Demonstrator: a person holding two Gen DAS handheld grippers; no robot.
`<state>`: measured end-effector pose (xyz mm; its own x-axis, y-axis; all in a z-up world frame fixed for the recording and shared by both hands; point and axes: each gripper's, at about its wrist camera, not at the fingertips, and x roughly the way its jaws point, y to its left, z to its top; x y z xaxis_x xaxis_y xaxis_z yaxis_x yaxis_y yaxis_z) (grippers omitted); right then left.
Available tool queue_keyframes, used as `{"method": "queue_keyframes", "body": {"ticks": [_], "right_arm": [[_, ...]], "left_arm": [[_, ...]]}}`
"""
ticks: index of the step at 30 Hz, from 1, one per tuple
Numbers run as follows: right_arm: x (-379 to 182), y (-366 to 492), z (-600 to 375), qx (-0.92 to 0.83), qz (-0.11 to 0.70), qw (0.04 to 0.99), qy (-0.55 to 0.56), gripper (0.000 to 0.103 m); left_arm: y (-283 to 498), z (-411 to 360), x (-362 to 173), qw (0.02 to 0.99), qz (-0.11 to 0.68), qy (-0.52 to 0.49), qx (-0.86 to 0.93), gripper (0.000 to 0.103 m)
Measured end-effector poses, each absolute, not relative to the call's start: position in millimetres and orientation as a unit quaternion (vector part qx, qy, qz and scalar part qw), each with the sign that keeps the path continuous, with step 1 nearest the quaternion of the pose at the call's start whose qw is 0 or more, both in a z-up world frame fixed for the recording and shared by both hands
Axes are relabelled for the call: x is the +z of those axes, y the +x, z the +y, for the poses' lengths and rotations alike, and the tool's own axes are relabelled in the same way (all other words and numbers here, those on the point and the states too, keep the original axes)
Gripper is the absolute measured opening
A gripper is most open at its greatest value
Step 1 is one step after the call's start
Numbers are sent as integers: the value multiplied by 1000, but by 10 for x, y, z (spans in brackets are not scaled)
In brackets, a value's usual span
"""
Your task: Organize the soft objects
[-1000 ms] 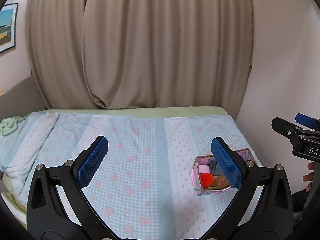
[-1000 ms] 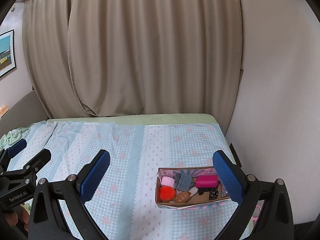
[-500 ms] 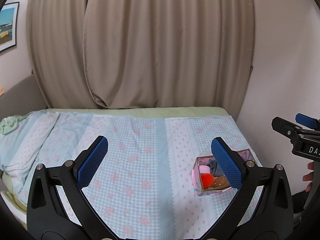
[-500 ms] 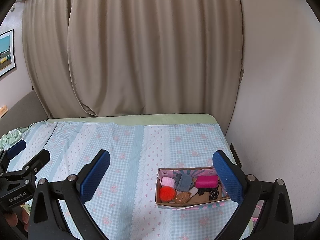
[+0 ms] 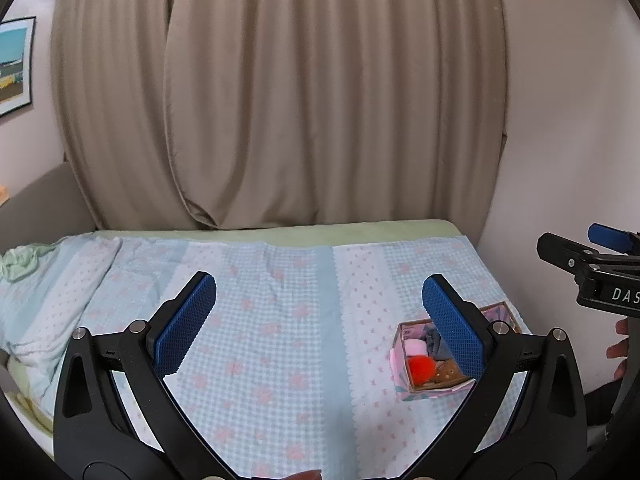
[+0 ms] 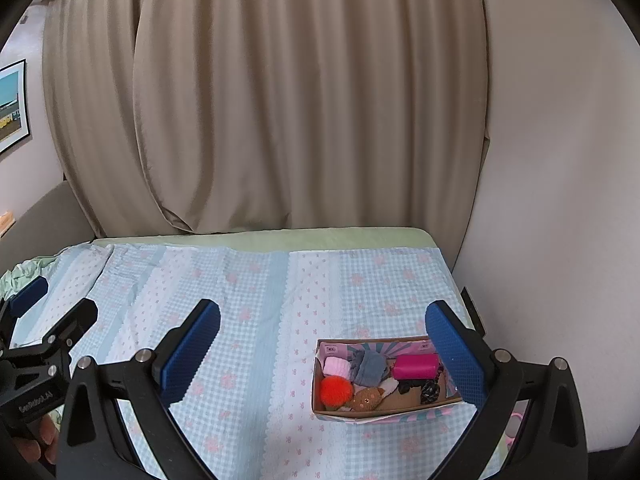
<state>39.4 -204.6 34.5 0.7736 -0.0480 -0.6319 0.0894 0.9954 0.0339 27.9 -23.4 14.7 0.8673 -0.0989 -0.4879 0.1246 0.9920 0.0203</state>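
A small cardboard box (image 6: 394, 411) with a pink patterned lining sits on the bed at the right. It holds soft things: a red pom-pom (image 6: 336, 390), a pale pink roll (image 6: 337, 366), a grey cloth (image 6: 370, 367), a magenta roll (image 6: 415, 366), a brown plush (image 6: 366, 398) and black bits (image 6: 429, 391). The box also shows in the left wrist view (image 5: 426, 390). My left gripper (image 5: 320, 324) is open and empty above the bed. My right gripper (image 6: 322, 354) is open and empty, above and in front of the box.
The bed has a light blue checked cover (image 6: 248, 304) with pink flowers. Beige curtains (image 6: 280, 100) hang behind it. A wall (image 6: 560, 200) stands close on the right. A green cloth (image 5: 18, 262) lies at the far left.
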Motion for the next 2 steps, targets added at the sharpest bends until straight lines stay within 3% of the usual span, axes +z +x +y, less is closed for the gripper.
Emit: {"method": "queue_keyframes", "body": {"ticks": [2], "right_arm": [[325,437,-2041,-37,340,939,30,102]], "left_arm": [[307,-244,131,966,251,27,-61,103]]}}
